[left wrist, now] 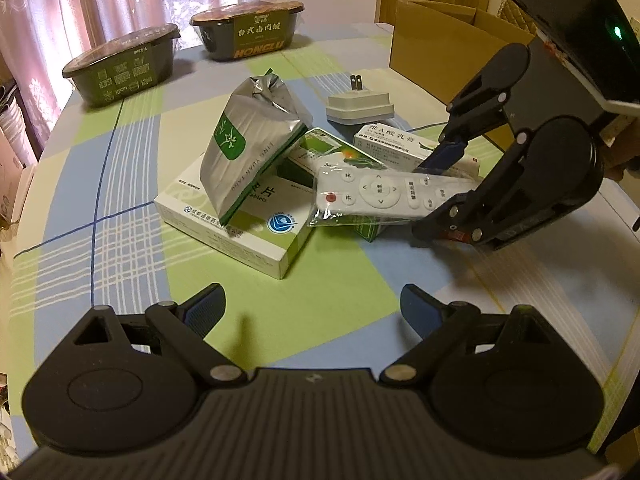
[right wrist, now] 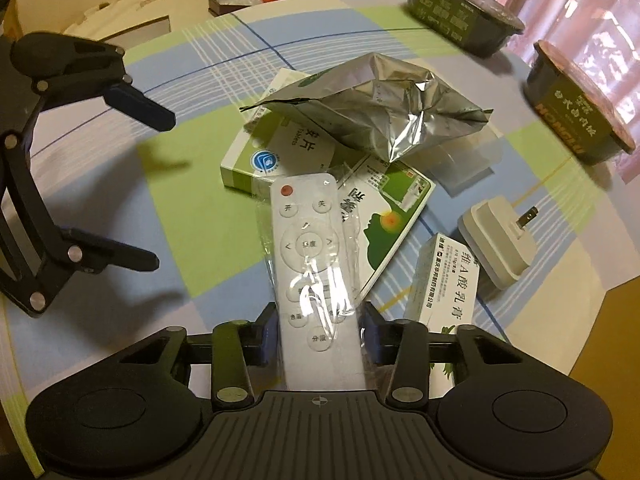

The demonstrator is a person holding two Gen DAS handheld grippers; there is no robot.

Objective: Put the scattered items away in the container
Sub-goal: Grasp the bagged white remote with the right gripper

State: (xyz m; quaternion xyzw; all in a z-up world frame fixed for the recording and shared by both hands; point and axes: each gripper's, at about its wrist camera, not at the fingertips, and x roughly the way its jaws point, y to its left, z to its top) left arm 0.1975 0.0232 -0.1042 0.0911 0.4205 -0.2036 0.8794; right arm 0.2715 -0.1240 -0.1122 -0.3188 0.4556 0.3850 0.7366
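Note:
A white remote (left wrist: 372,194) in a clear plastic sleeve lies across the pile at the table's middle. My right gripper (right wrist: 320,328) is shut on the near end of the remote (right wrist: 308,240); in the left wrist view the right gripper (left wrist: 436,196) comes in from the right. Under and beside the remote are a silver foil pouch (left wrist: 248,148), a white-green medicine box (left wrist: 236,220), a flat green box (right wrist: 384,216), an ointment box (right wrist: 444,288) and a plug adapter (left wrist: 360,106). An open cardboard box (left wrist: 440,44) stands at the back right. My left gripper (left wrist: 312,300) hangs open in front of the pile, holding nothing.
Two dark instant-meal bowls (left wrist: 124,64) (left wrist: 248,34) stand at the far edge of the round table with its checked cloth (left wrist: 120,200). Curtains hang behind them. Bare cloth lies between my left gripper and the pile.

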